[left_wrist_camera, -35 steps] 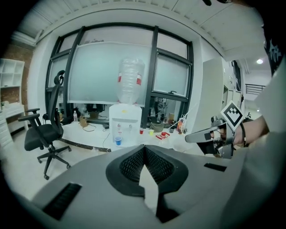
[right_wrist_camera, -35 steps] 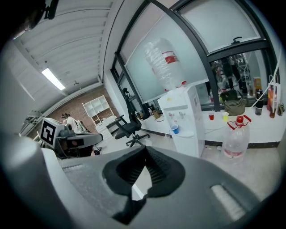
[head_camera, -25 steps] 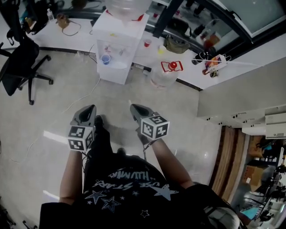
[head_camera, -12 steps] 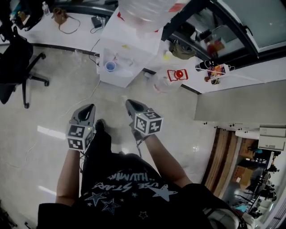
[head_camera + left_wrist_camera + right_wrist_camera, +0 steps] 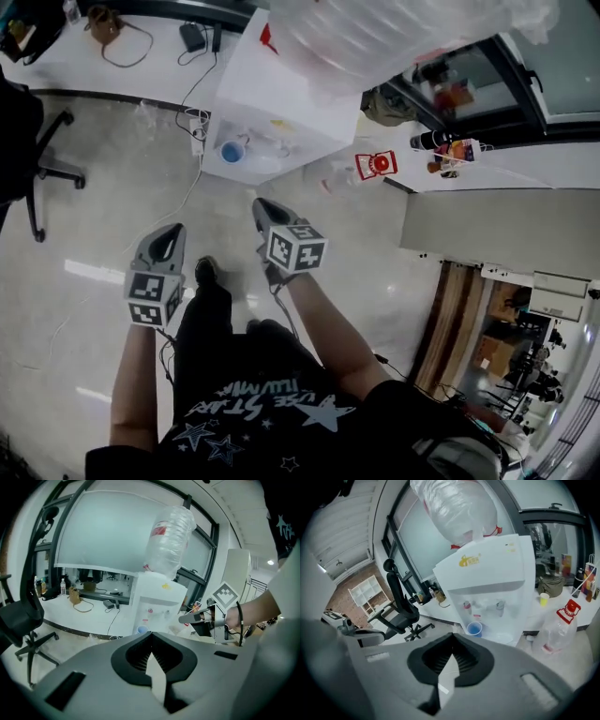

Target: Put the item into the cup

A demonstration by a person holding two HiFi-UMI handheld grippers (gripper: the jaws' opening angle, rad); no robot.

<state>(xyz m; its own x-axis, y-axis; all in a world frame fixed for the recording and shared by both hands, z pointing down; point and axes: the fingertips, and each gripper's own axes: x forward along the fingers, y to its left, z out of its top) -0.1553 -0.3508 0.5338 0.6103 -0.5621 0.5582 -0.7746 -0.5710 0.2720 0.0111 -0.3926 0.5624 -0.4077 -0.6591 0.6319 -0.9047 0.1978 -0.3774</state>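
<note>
1. In the head view the person's black shirt [image 5: 253, 403] fills the bottom of the picture. Both forearms reach forward over a pale, shiny floor [image 5: 84, 216].
2. The left gripper [image 5: 174, 232] is held on the left and the right gripper [image 5: 262, 205] slightly ahead of it, the two apart.
3. Only the gripper views show the jaws. In each, the two tips meet, with nothing clamped between them.
4. The left gripper view alone shows the other gripper from the side, out to its right.
5. Ahead stands a white water dispenser [image 5: 272, 94] with a big clear bottle [image 5: 375, 33] upside down on top.
6. The blue cup [image 5: 232, 151] stands in the dispenser's recess. The right gripper view puts it under the taps, left of centre.
7. I cannot tell which thing is the item to go in.
8. A clear bottle with a red cap [image 5: 558, 630] stands on the floor just right of the dispenser.
9. The right gripper view alone shows a small yellow cup [image 5: 543, 599] on the counter behind.
10. A black office chair [image 5: 19, 131] stands well to the left.
</note>
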